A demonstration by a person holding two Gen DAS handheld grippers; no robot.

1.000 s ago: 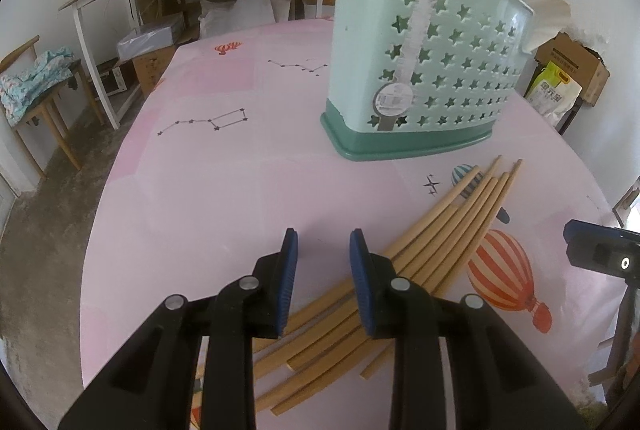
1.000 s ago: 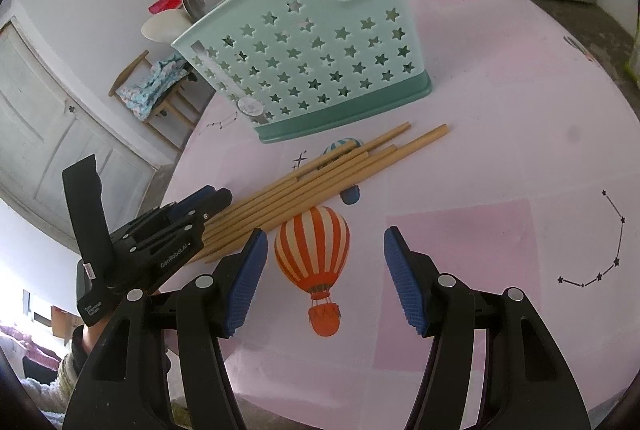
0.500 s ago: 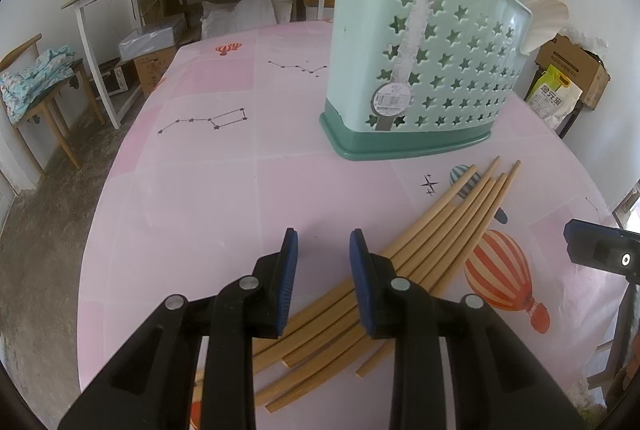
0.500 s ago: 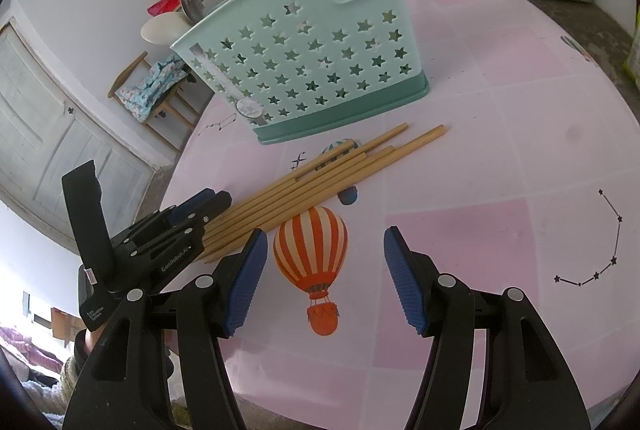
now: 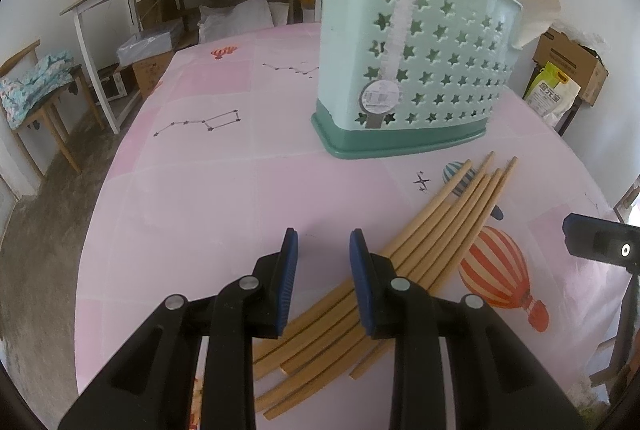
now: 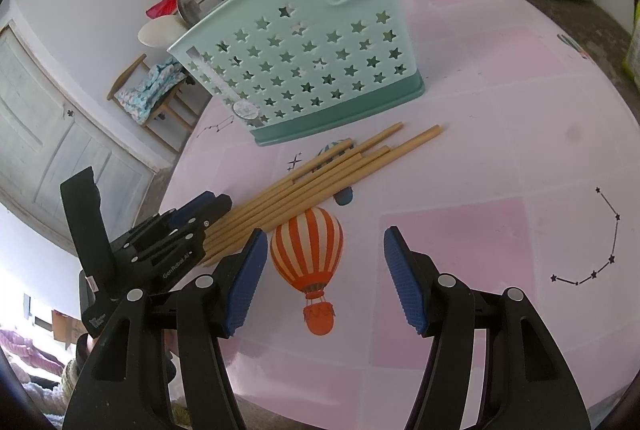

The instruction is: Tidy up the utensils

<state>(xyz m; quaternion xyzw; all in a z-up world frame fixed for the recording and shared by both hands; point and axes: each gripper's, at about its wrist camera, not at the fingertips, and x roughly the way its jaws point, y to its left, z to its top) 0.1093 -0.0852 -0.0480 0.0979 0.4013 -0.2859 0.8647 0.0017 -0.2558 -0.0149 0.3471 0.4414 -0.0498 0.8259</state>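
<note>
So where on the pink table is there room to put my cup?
Bare cloth lies right of the chopsticks, between the striped balloon picture and the star drawing. More lies left of the green utensil basket. It is crowded between basket and left gripper, where the chopsticks lie.

Each wrist view looks steeply down past its own gripper, close over the worktop point(image 5: 192, 190). Both share the chopsticks point(image 5: 440, 226) and mint basket point(image 6: 320, 70) ahead.

Left gripper point(image 5: 323, 244): black arms, ribbed blue pads, silver screws; right gripper point(image 6: 325, 250) apparently identical.
</note>
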